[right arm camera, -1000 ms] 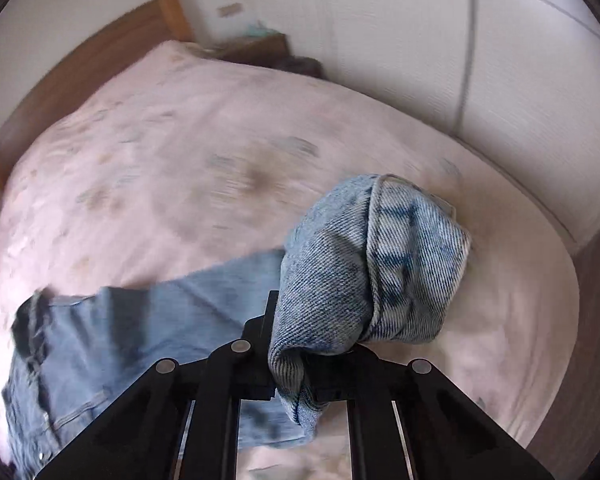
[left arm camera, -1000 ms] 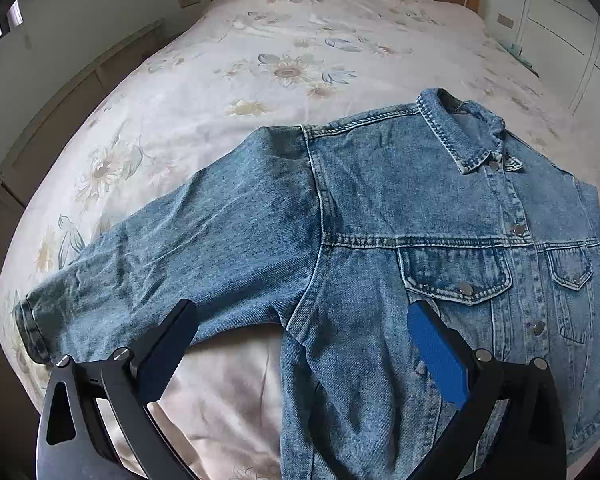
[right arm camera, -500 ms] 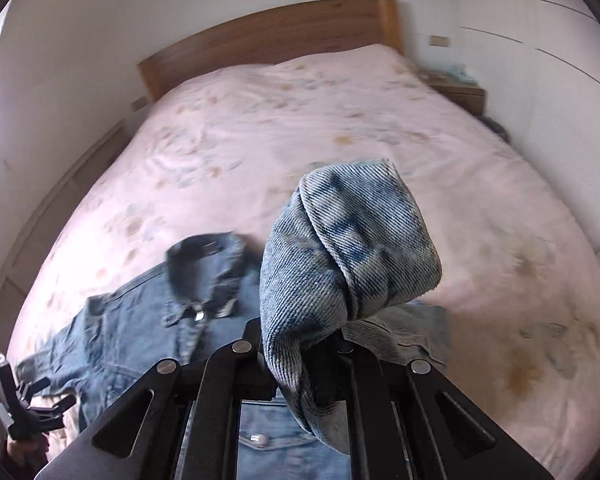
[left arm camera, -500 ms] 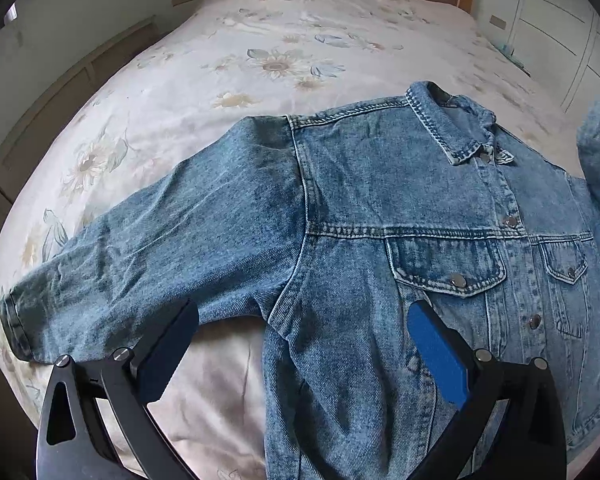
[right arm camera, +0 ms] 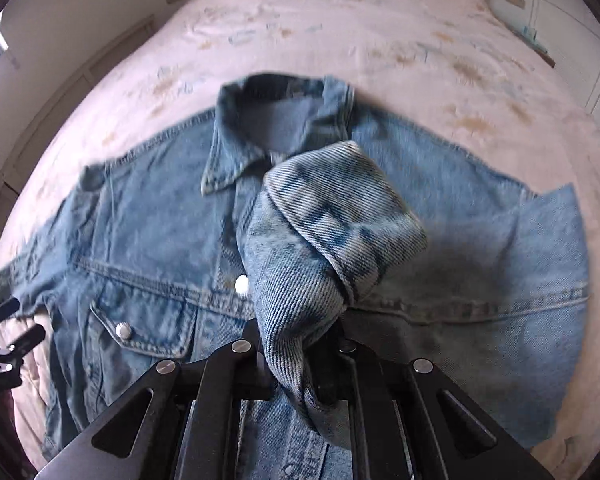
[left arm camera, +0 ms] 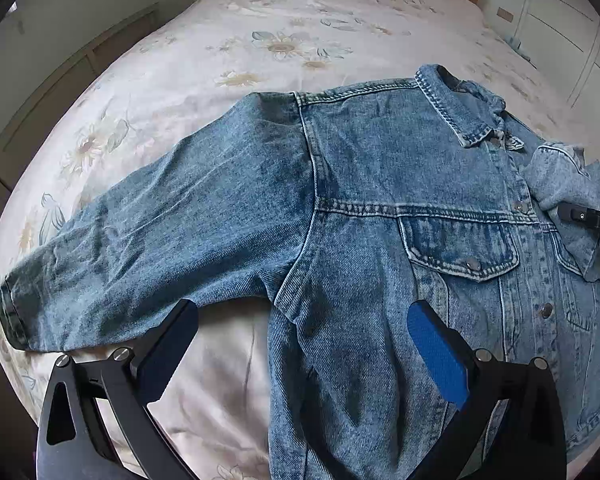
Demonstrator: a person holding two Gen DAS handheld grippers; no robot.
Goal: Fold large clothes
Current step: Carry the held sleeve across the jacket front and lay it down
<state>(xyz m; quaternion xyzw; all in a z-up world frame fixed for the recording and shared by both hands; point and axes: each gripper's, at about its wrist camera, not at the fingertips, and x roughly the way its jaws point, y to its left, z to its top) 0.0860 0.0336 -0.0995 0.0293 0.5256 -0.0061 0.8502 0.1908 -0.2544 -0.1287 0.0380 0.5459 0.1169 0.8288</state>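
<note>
The denim jacket [left arm camera: 380, 200] lies front-up on the floral bedspread [left arm camera: 260, 32], its collar [right arm camera: 260, 128] toward twelve o'clock in both views. We hold the right sleeve cuff [right arm camera: 340, 216] clamped in the right gripper [right arm camera: 300, 360], whose jaws are closed on the denim. One second ago this cuff hung over bare bedding well off the jacket's side; it now sits above the button placket, just below the collar. We read this as the right sleeve being carried inward across the chest, the first fold nearly laid. The left gripper [left arm camera: 300, 344] hovers with jaws spread wide and nothing between them, at six o'clock from the left armpit. The left sleeve [left arm camera: 140, 248] remains stretched flat toward nine o'clock, unfolded. In our judgement, releasing the cuff flat comes next, then the matching left-sleeve fold.
</note>
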